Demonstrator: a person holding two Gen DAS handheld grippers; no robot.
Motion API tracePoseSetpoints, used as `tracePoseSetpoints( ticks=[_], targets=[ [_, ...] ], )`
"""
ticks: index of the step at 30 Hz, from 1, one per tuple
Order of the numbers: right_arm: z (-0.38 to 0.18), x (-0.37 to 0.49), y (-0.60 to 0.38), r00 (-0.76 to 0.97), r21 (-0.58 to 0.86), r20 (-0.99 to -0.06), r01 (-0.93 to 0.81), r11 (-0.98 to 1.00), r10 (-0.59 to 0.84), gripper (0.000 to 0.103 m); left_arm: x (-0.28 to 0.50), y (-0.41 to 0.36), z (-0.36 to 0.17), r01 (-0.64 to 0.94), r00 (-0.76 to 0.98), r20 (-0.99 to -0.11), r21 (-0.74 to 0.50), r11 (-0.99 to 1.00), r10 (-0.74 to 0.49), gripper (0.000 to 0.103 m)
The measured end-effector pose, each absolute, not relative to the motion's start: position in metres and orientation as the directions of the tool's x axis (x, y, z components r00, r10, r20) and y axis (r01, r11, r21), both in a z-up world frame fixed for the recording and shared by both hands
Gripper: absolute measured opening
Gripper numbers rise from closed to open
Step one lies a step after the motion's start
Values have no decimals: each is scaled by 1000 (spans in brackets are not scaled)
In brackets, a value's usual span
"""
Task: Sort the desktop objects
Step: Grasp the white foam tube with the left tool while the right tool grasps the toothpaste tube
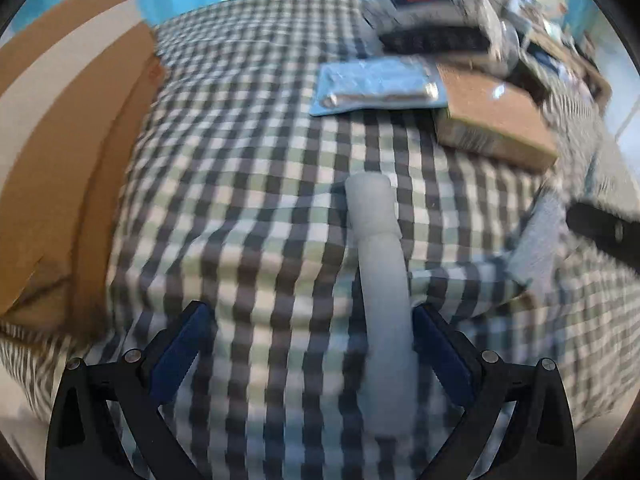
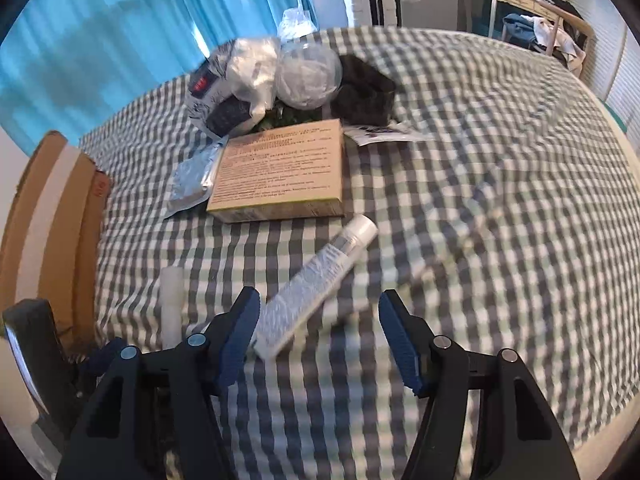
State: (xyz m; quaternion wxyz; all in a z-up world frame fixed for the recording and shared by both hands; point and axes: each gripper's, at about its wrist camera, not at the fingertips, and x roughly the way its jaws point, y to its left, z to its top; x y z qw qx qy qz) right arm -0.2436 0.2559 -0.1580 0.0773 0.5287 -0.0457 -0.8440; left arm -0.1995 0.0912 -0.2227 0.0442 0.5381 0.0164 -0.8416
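A white stick-shaped tube (image 1: 382, 280) lies on the checked tablecloth between the fingers of my left gripper (image 1: 312, 344), close against the right finger. The left jaws are wide open and not clamped on it. The same tube shows at the left of the right wrist view (image 2: 172, 300). My right gripper (image 2: 318, 336) is open, with a white squeeze tube (image 2: 320, 280) lying diagonally on the cloth between and just ahead of its fingers. A flat brown box (image 2: 280, 168) (image 1: 492, 116) and a silvery blue pouch (image 1: 376, 84) (image 2: 196, 180) lie further back.
A pile of bags, a black item and a device with a red display (image 2: 280, 80) (image 1: 424, 4) sits behind the box. A cardboard box (image 1: 60, 140) (image 2: 48, 220) stands at the table's left edge. Blue curtains hang behind. Bare checked cloth (image 2: 500, 200) stretches right.
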Motion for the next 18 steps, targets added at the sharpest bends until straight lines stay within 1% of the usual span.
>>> tracePoseSetpoints(
  ticks=[5, 7, 9, 11, 13, 14, 15, 16, 18],
  targets=[
    [-181, -263, 244, -394, 134, -907, 64, -989, -148, 56, -199, 94, -226, 76, -477, -877, 20, -997, -54, 103],
    [-187, -267, 240, -392, 111, -911, 68, -991, -129, 51, -198, 92, -226, 67, -488, -872, 9, -998, -41, 103],
    [-194, -267, 238, -399, 97, -910, 72, -993, -117, 50, -197, 91, -226, 60, -491, -871, -3, -998, -27, 103],
    [-196, -263, 241, -416, 109, -900, 69, -992, -128, 48, -196, 92, -225, 11, -496, -868, -9, -1000, 3, 102],
    [-195, -260, 245, -425, 113, -896, 64, -992, -130, 38, -194, 93, -222, -23, -497, -868, -16, -1000, 25, 97],
    [-195, -258, 249, -430, 119, -893, 57, -991, -132, 35, -193, 93, -220, -30, -494, -869, -28, -999, 40, 92],
    [-195, -255, 253, -435, 128, -890, 53, -990, -138, 30, -192, 92, -219, -40, -490, -870, -38, -998, 53, 82],
    [-194, -251, 258, -445, 137, -883, 51, -989, -146, 21, -190, 94, -217, -55, -488, -870, -50, -997, 70, 76],
    [-190, -243, 268, -461, 162, -871, 55, -985, -169, 17, -187, 94, -213, -82, -482, -870, -70, -994, 101, 54]
  ],
)
